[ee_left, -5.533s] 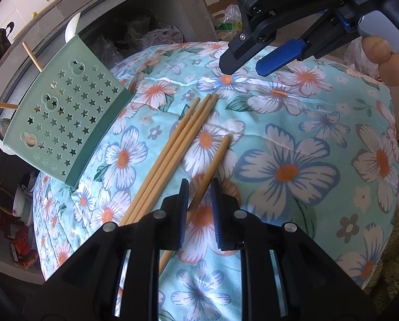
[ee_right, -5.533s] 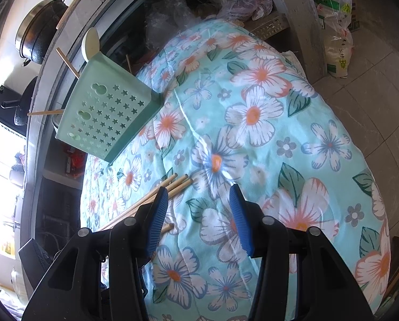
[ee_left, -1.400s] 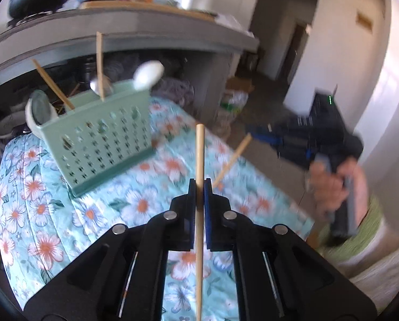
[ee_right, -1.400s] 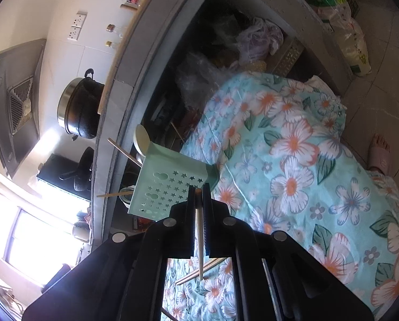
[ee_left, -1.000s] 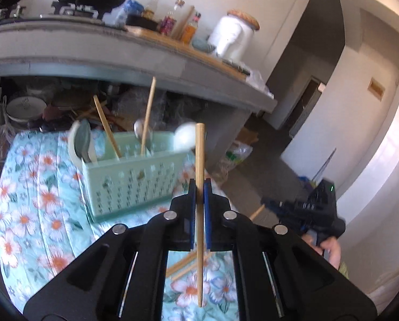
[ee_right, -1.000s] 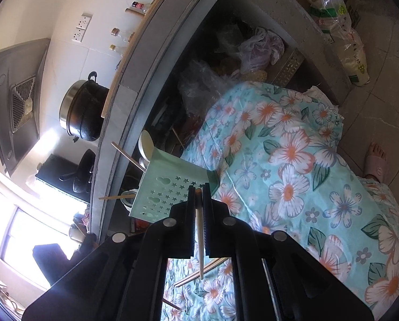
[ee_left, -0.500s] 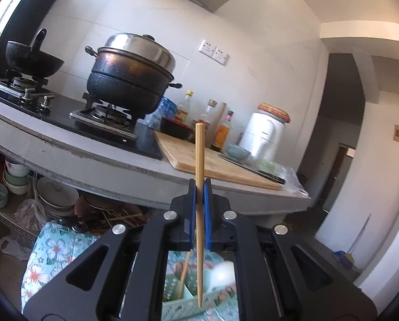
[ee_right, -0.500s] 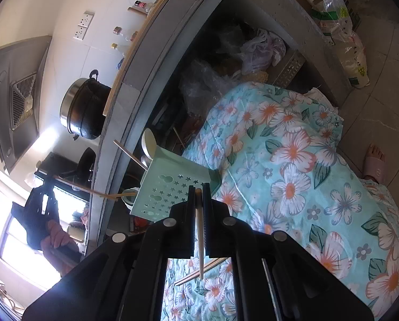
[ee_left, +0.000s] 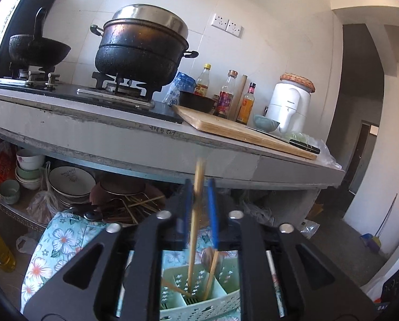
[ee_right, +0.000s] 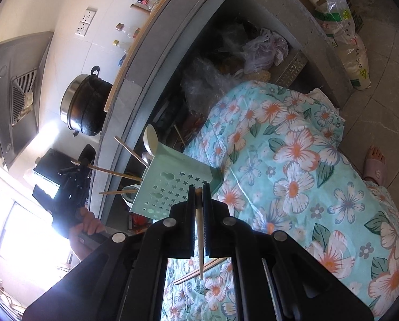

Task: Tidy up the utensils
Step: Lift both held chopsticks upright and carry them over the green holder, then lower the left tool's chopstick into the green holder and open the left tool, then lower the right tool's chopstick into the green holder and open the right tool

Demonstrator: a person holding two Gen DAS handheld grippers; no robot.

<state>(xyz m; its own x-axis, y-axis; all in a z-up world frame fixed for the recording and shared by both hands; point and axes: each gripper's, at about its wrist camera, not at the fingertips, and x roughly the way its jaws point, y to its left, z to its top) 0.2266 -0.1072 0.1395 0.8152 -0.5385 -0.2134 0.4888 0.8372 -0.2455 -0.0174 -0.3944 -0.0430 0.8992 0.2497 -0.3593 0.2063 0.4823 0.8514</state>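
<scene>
In the left wrist view my left gripper [ee_left: 200, 208] hangs right above the mint-green utensil basket [ee_left: 226, 307]. Its jaws are opening, and a wooden chopstick [ee_left: 193, 235] stands loose between them, its lower end down in a basket compartment beside other chopsticks. In the right wrist view my right gripper [ee_right: 198, 206] is shut on a second chopstick [ee_right: 200, 240], held over the flowered cloth [ee_right: 293, 187] in front of the basket [ee_right: 178, 184]. That view also shows my left gripper [ee_right: 84, 164], held by a hand, beyond the basket's mouth. More chopsticks [ee_right: 199, 268] lie on the cloth.
A grey counter [ee_left: 145, 136] carries a big black pot [ee_left: 140, 42], a wok, bottles and a cutting board [ee_left: 242, 133]. The shelf under it holds bowls [ee_left: 71, 179] and plastic bags. A slippered foot [ee_right: 374, 165] stands on the tiled floor to the right.
The left gripper has parted its jaws, and its chopstick has slid down into the basket, which now shows fully below. The right gripper still holds its chopstick in the same place.
</scene>
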